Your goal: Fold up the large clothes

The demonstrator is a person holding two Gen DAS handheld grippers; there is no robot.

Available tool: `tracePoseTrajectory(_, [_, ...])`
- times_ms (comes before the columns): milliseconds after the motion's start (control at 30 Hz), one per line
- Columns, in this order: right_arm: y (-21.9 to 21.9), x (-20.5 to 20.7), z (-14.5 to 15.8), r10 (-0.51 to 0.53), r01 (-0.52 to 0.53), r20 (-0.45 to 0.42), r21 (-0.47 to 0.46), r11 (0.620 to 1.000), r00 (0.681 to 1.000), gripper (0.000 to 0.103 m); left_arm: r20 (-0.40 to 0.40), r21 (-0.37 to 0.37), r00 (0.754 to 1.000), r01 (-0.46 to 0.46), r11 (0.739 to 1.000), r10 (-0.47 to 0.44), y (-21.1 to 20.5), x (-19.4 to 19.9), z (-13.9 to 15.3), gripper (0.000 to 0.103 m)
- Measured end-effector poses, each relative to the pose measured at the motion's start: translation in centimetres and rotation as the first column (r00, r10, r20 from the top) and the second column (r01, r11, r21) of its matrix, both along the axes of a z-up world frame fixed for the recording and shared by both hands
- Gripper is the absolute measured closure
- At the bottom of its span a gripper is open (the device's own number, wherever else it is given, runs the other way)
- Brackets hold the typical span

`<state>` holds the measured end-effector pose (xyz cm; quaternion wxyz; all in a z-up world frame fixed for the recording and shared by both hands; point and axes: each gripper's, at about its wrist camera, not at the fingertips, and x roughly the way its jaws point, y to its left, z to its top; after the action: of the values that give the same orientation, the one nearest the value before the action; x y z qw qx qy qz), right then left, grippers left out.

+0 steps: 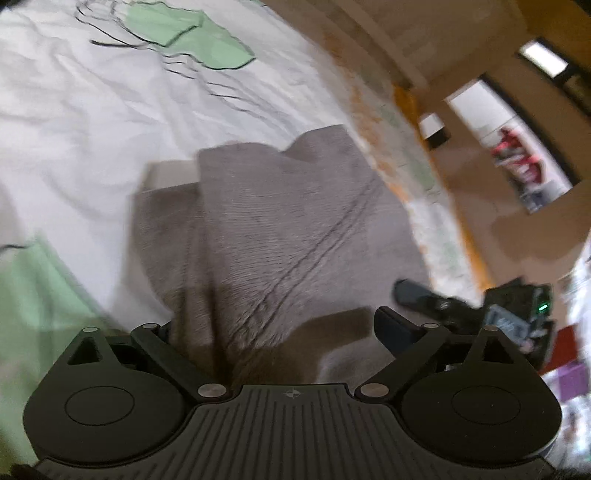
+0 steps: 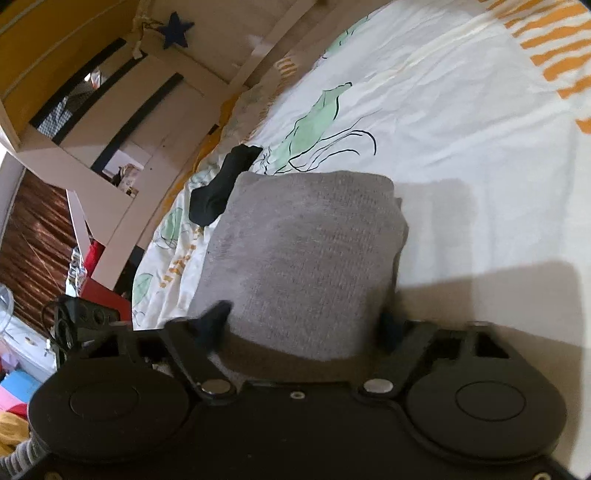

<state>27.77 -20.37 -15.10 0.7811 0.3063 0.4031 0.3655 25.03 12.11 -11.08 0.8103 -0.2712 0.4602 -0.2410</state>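
Observation:
A grey knitted garment (image 1: 280, 236) lies folded into a thick bundle on the white bed sheet (image 1: 74, 122). My left gripper (image 1: 273, 328) is open, its fingers wide apart on either side of the garment's near edge. In the right wrist view the same grey bundle (image 2: 306, 258) fills the middle. My right gripper (image 2: 303, 328) is open, with one finger at each side of the bundle's near end. The other gripper (image 1: 480, 310) shows at the right of the left wrist view.
The sheet has green patches (image 1: 192, 33) and orange stripes (image 2: 554, 48). A black sock (image 2: 221, 184) lies by the garment's far left corner. White shelves (image 2: 96, 122) and a wooden floor (image 2: 33, 236) lie beyond the bed edge.

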Motion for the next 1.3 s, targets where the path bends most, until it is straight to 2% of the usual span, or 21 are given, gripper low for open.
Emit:
tracePoseTrajectory(67, [-0.7, 0.2, 1.0, 0.018, -0.018, 0.017, -0.008, 1.000, 1.000, 0.039, 0.007, -0.056, 1.000, 0.010, 0.998, -0.010, -0.8, 0.6, 0.5, 0.006])
tracePoseTrajectory(167, [-1.7, 1.0, 2.9, 0.033, -0.029, 0.061, -0.065, 0.997, 0.998, 0.039, 0.041, -0.084, 0.998, 0.060, 0.995, -0.056, -3.2, 2.4, 1.2, 0.007])
tracePoseTrajectory(267, [-4.6, 3.1, 4.3, -0.008, 0.012, 0.058, -0.065, 0.998, 0.998, 0.040, 0.056, -0.122, 0.994, 0.101, 0.987, -0.095, -6.2, 5.2, 1.7, 0.007])
tracePoseTrajectory(400, [-8.3, 6.5, 6.6, -0.046, 0.058, 0.085, -0.136, 0.989, 0.995, 0.040, 0.083, -0.107, 0.985, 0.161, 0.981, -0.152, -10.4, 9.7, 2.1, 0.008])
tracePoseTrajectory(467, [-9.8, 8.1, 6.8, -0.073, 0.087, 0.088, -0.167, 0.982, 0.993, 0.038, 0.080, -0.052, 0.987, 0.142, 0.989, -0.137, -11.8, 11.8, 1.6, 0.010])
tracePoseTrajectory(533, [-11.1, 9.4, 6.2, -0.123, 0.138, 0.083, -0.211, 0.968, 0.989, 0.033, 0.081, 0.062, 0.994, 0.071, 0.996, -0.076, -12.6, 13.1, 0.8, 0.010])
tracePoseTrajectory(600, [-11.3, 10.4, 4.9, -0.187, 0.203, 0.080, -0.328, 0.923, 0.979, 0.031, 0.081, 0.202, 0.996, 0.023, 0.979, -0.040, -13.2, 14.0, -0.2, 0.010])
tracePoseTrajectory(633, [-11.4, 10.7, 4.1, -0.200, 0.212, 0.071, -0.371, 0.904, 0.977, 0.030, 0.096, 0.227, 0.993, 0.044, 0.973, -0.067, -13.5, 14.1, -0.3, 0.010])
tracePoseTrajectory(700, [-11.8, 10.2, 3.3, -0.221, 0.241, 0.098, -0.354, 0.904, 0.970, 0.026, 0.121, 0.273, 0.988, 0.057, 0.960, -0.093, -13.9, 13.5, 0.3, 0.011])
tracePoseTrajectory(800, [-11.5, 8.0, 4.7, -0.229, 0.286, 0.190, -0.365, 0.886, 0.955, 0.026, 0.180, 0.330, 0.976, 0.055, 0.942, -0.120, -14.0, 11.5, 2.3, 0.011])
tracePoseTrajectory(1000, [-10.6, 1.9, 8.2, -0.138, 0.300, 0.370, -0.426, 0.853, 0.919, 0.026, 0.315, 0.312, 0.937, 0.047, 0.949, -0.150, -13.2, 5.3, 6.2, 0.011])
tracePoseTrajectory(1133, [-10.0, -1.0, 8.9, -0.120, 0.318, 0.408, -0.461, 0.829, 0.905, 0.026, 0.345, 0.331, 0.919, 0.069, 0.941, -0.188, -13.7, 2.2, 6.7, 0.011])
tracePoseTrajectory(1300, [-9.5, -4.1, 8.3, -0.126, 0.334, 0.413, -0.482, 0.810, 0.902, 0.026, 0.332, 0.330, 0.919, 0.097, 0.939, -0.211, -14.8, 0.1, 5.3, 0.011])
